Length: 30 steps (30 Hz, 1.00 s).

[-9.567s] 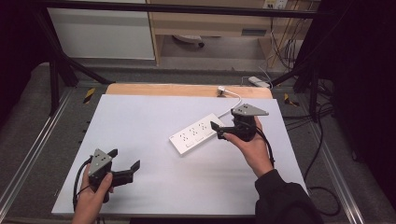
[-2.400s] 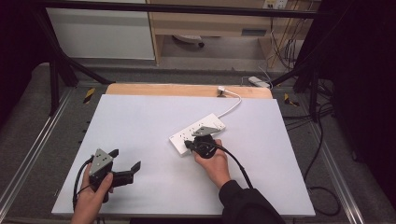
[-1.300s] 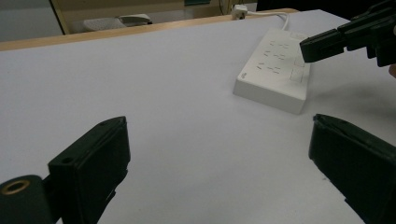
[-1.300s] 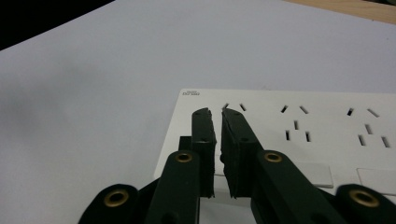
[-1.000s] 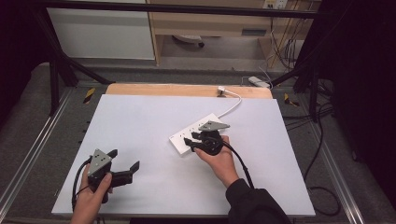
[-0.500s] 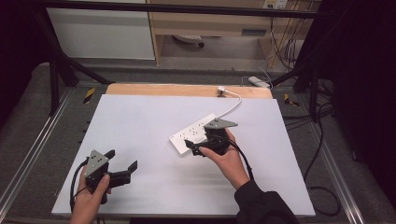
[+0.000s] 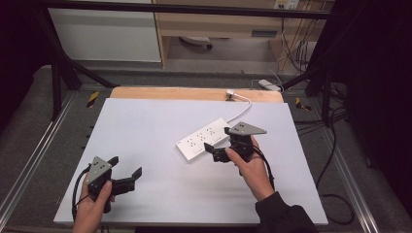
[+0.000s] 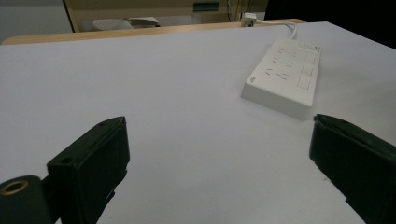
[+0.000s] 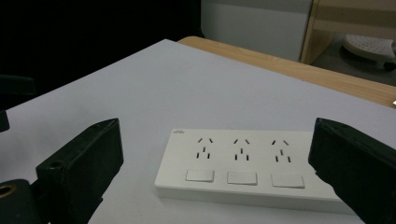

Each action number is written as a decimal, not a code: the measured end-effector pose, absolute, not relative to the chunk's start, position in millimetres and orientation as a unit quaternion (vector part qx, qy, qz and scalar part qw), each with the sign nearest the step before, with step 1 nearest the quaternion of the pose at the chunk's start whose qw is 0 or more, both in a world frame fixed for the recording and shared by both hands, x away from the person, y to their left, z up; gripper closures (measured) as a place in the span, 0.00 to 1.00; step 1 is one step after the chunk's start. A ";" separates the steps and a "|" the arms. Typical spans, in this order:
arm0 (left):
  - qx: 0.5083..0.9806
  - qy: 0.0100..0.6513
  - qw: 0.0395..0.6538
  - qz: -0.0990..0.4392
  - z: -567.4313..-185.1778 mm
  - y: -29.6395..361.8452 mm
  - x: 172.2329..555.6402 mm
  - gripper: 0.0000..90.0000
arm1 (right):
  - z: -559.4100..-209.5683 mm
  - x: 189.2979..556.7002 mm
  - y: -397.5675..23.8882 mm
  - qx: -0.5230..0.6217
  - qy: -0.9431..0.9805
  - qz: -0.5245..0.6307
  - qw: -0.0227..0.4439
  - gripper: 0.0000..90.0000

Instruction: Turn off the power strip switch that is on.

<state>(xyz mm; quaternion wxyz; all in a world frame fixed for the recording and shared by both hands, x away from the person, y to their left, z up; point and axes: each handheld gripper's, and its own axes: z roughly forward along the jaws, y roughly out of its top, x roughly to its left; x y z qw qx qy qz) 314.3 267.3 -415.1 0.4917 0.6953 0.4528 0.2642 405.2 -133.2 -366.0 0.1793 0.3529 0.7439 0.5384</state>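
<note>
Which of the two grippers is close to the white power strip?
The right gripper, held beside the power strip with open jaws. The left gripper sits apart near the table's front-left corner.

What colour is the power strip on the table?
White; the power strip shows best in the right gripper view.

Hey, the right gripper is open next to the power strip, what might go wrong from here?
Three risks, all guesses:
1. The right gripper is open beside the power strip, facing its switches; closing in could press one.
2. The strip lies loose on the smooth white table, so a nudge may slide it instead of gripping it.
3. Its cord runs to the table's far edge; lifting or pulling could tug it tight.
</note>
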 end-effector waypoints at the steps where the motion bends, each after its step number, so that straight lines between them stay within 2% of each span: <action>1: 0.694 0.454 0.492 0.265 -415.1 267.9 314.5 0.06 | -365.5 404.3 -136.4 0.353 0.742 0.541 0.181 0.04; 21: 0.688 0.456 0.497 0.267 -413.1 276.1 310.5 0.06 | -344.5 379.4 -189.3 0.369 0.701 0.565 0.230 0.05; 30: 0.692 0.450 0.495 0.270 -413.0 277.4 310.2 0.06 | -346.7 369.4 -219.9 0.380 0.691 0.564 0.245 0.05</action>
